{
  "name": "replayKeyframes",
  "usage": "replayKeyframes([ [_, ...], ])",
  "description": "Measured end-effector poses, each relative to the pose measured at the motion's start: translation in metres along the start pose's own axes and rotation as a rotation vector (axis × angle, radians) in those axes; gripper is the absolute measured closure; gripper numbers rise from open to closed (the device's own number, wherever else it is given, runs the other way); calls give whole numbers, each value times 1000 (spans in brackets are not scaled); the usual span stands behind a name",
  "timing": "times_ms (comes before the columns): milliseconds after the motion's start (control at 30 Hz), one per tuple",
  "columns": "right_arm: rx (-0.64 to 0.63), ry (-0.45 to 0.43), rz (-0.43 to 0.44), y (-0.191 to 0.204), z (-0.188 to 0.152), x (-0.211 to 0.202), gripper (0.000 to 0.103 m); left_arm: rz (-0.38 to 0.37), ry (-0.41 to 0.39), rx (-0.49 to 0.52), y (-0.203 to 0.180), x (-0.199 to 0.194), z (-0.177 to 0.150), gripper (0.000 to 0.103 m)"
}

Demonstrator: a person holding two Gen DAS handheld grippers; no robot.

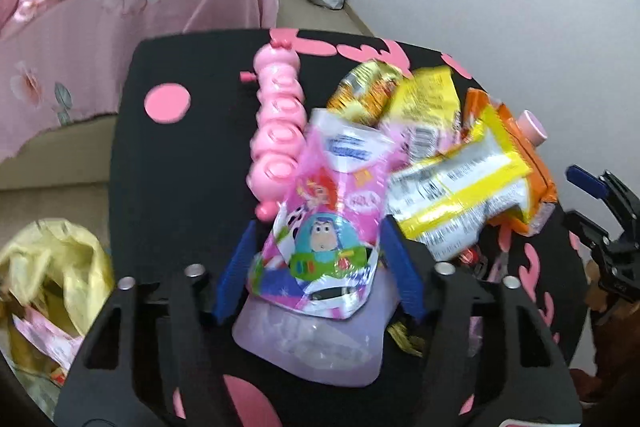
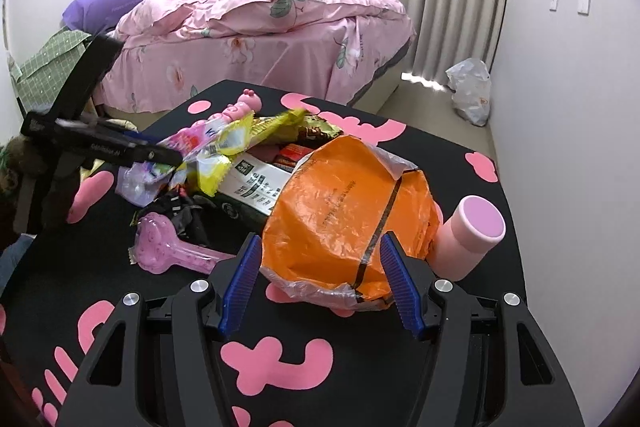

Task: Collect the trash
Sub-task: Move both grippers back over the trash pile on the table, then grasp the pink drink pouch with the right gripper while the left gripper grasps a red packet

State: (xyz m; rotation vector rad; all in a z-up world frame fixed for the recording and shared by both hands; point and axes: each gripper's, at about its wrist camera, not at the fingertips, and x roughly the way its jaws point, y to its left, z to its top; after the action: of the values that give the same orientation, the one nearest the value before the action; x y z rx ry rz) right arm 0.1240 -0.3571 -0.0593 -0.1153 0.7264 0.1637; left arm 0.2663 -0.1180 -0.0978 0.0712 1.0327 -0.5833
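Now the left gripper is reaching into the trash pile on the table. Its jaws are standing partway apart, with the pouch between the blue pads. I cannot tell if the pads are squeezing it yet. The pouch is lying at the 6 o'clock end of the pile, with its top pointing to 12. A pink toy is lying just beside it at 10 o'clock, and a yellow wrapper is leaning on it at 2 o'clock.

I think the step is grabbing the pouch. To do it well, the pads should be pinching the flat sides near the middle, not the slippery purple end. The toy should be staying out of the pinch, because it is not trash. Lifting slowly should be helping the wrapper slide off and not fly away. A yellow bag is sitting open on the floor at 8 o'clock, so maybe the trash is going there.

Over at the right, the right gripper is hovering low with its jaws wide apart around the near end of the orange bag. It is not pinching it. A pink cup is lying against the bag at 3 o'clock, so that grab should be missing the cup.
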Motion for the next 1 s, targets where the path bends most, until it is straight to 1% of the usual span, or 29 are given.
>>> replayKeyframes([
  [33, 5, -5, -1, -1, 1, 1, 45, 16, -3, -6, -2, -1, -4, 58],
  [67, 10, -8, -3, -2, 1, 1, 45, 29, -8, -17, -3, -3, -8, 70],
  [133, 20, -17, -5, -3, 3, 1, 45, 10, -12, -51, -4, -9, -15, 81],
  [167, 23, -21, -6, -3, 3, 1, 45, -8, -26, -72, -4, -14, -19, 84],
  [267, 31, -25, 3, 0, 5, 2, 45, -34, -74, -118, -4, -32, -32, 90],
  [367, 9, -17, 44, 9, 4, 2, 45, -57, -133, -183, 2, -55, -46, 91],
  [433, -17, -17, 62, 20, 4, 2, 45, -50, -164, -216, 7, -71, -58, 91],
  [533, -63, -22, 116, 39, 4, 0, 45, -36, -168, -243, 15, -83, -74, 90],
  [567, -78, -24, 136, 45, 5, 1, 45, -26, -161, -252, 17, -86, -80, 89],
  [600, -94, -20, 175, 54, 7, 3, 45, -11, -155, -265, 21, -88, -88, 87],
  [633, -95, -16, 204, 60, 9, 5, 45, 6, -155, -276, 24, -89, -93, 80],
  [667, -89, -12, 233, 67, 13, 8, 45, 21, -161, -285, 25, -91, -98, 69],
  [700, -71, -6, 258, 75, 19, 13, 45, 41, -172, -297, 28, -94, -103, 65],
  [733, -47, 3, 275, 85, 27, 20, 45, 63, -192, -311, 29, -97, -109, 57],
  [767, -31, 4, 282, 94, 33, 26, 45, 74, -208, -326, 32, -100, -113, 53],
  [800, -20, -3, 274, 104, 39, 31, 45, 76, -219, -344, 36, -102, -116, 52],
  [867, -25, -9, 218, 122, 54, 48, 45, 70, -242, -390, 45, -108, -123, 49],
  [900, -28, -3, 178, 129, 60, 58, 45, 67, -256, -408, 49, -111, -126, 47],
  [967, -9, 26, 97, 132, 70, 83, 46, 48, -266, -422, 54, -118, -132, 41],
  [1000, 1, 45, 85, 131, 72, 92, 49, 31, -269, -428, 55, -119, -134, 40],
])
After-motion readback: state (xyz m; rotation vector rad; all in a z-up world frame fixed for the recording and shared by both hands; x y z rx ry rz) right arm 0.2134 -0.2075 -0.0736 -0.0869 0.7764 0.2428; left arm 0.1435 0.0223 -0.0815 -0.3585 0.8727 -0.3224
